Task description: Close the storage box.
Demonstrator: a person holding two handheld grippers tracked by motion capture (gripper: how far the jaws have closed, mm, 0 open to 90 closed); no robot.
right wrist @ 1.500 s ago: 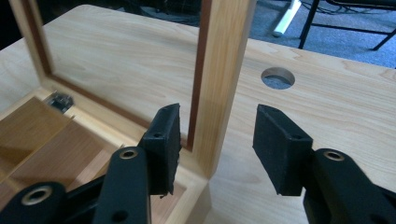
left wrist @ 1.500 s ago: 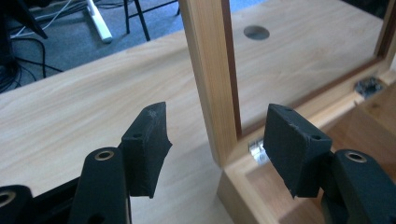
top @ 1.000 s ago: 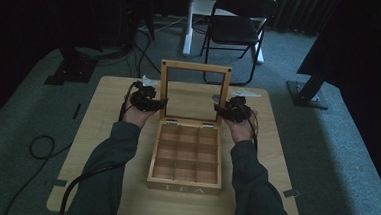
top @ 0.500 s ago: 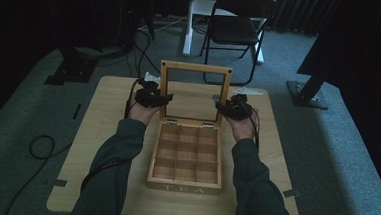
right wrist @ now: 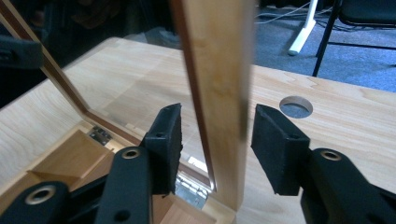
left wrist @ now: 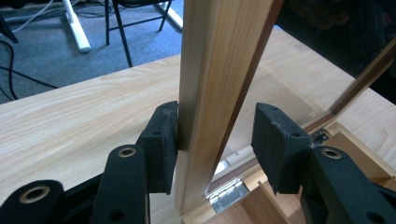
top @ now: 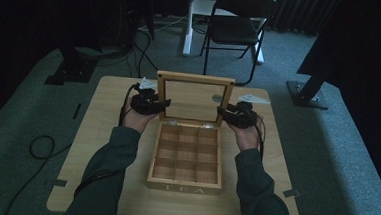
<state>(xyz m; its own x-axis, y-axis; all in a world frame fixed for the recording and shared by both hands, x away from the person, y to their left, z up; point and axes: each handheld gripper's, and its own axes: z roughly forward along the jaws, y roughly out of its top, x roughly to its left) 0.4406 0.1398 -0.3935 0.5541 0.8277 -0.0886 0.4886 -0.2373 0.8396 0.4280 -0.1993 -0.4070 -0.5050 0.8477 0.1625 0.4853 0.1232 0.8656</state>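
Lid (top: 195, 99) of the tea box (top: 185, 175) stands upright mid-table, left gripper (top: 159, 105) straddling its left post, jaws just closing, one pad touching, right gripper (top: 223, 113) straddling its right post, jaws just opening, apart.

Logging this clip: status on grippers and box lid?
Left gripper and right gripper open, each straddling a lid side rail, not clamped. Lid upright, box open, compartments empty. Nothing in the way.
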